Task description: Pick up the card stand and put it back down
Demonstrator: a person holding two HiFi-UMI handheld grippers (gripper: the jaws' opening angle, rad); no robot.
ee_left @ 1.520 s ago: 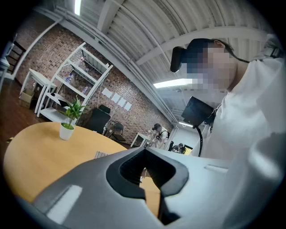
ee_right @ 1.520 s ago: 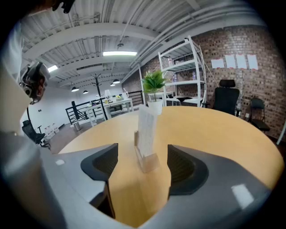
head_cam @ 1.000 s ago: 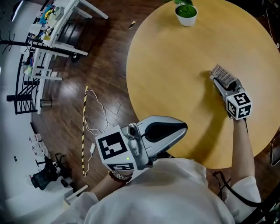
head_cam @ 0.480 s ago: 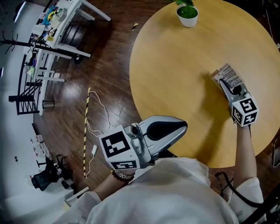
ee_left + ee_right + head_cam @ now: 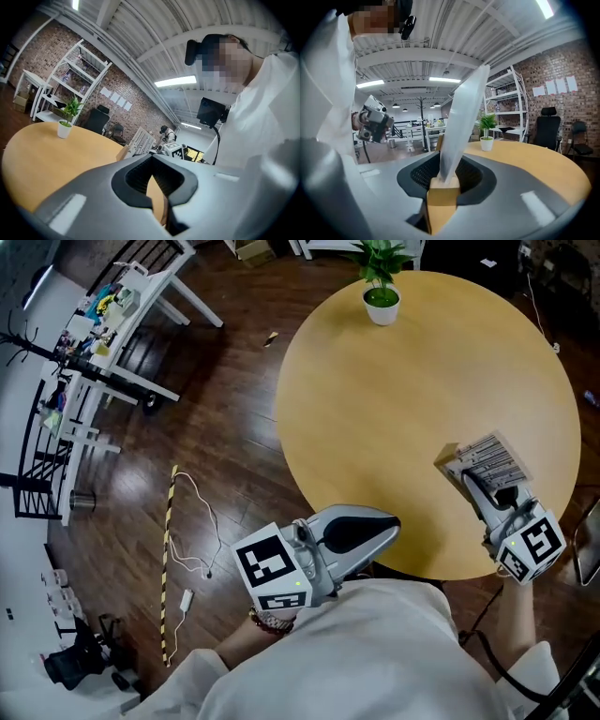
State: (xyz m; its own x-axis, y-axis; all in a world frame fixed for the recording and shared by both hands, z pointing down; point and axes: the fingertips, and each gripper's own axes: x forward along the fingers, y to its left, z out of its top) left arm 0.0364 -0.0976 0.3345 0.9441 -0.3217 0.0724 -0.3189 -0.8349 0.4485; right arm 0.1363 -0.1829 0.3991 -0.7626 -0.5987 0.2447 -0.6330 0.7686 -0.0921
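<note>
A person in a white top stands at the edge of a round wooden table, a pair of tongs in each hand. The left gripper is tucked close against the person's body, just off the table's rim. Its jaws are drawn together on nothing, probably parked there because this job needs only one hand. To its right, further out over the table's near edge, the right gripper points away from the person and slightly downward. Its jaws are clamped on the small wooden block at the base of the card stand. The stand's pale card rises from between the jaw tips and leans a little to one side. Gripping the block rather than the thin card looks sensible, since the block gives the pads something solid to press on. The stand appears to be held a little above the tabletop rather than resting on it, so the pick-up half of the task seems done and setting it down again remains. Beyond the right tongs the tabletop is bare, leaving ample room to lower the stand. At the far edge, well away from both tongs, sits a small potted plant. Past the table, off to the left tongs' side, lie dark wooden floor and white shelving.
</note>
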